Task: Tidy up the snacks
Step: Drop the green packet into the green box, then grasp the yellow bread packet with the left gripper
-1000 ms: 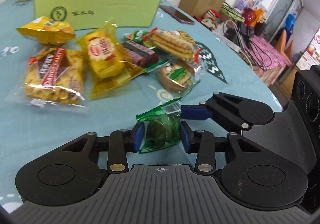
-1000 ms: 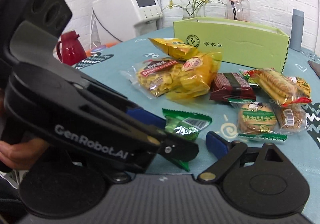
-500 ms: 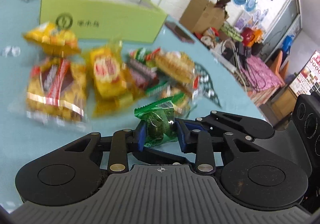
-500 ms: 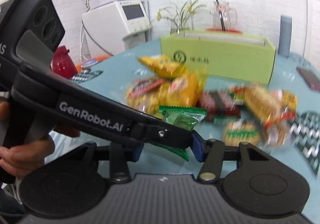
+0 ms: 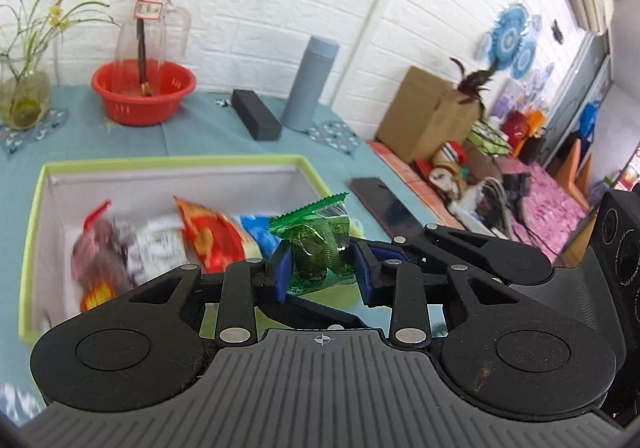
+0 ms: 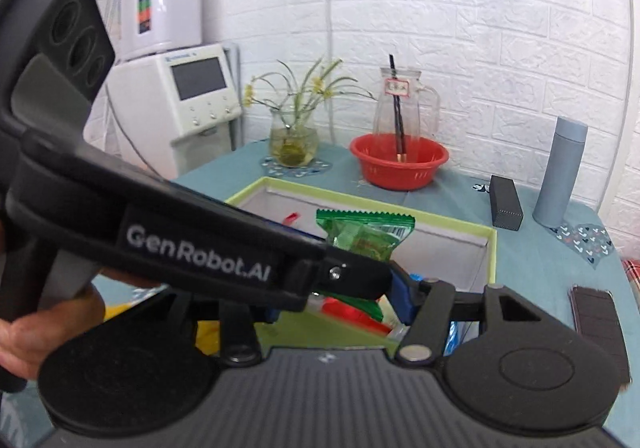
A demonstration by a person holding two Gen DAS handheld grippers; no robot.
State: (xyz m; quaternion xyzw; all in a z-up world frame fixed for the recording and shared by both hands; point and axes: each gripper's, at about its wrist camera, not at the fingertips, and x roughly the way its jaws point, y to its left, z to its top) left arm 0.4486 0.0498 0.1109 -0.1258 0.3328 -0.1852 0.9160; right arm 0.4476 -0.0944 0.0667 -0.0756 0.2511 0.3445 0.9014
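Left wrist view: left gripper [image 5: 320,274] clamped on a green snack packet [image 5: 320,248], pinched across its middle to keep it from slipping, long axis near upright, crimped top tipped toward 1 o'clock, poised above the near right corner of the green box [image 5: 36,215], other snacks [image 5: 160,244] inside at 9 o'clock. Right wrist view: same packet [image 6: 362,238] at 12 o'clock over the box [image 6: 494,248], right gripper [image 6: 340,304] just beneath, jaws apart, apparently empty, left tool partly blocking.

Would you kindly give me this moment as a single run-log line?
left gripper: shut on green snack packet | position: above open green box | right gripper: partly hidden, state unclear | packet: not yet released
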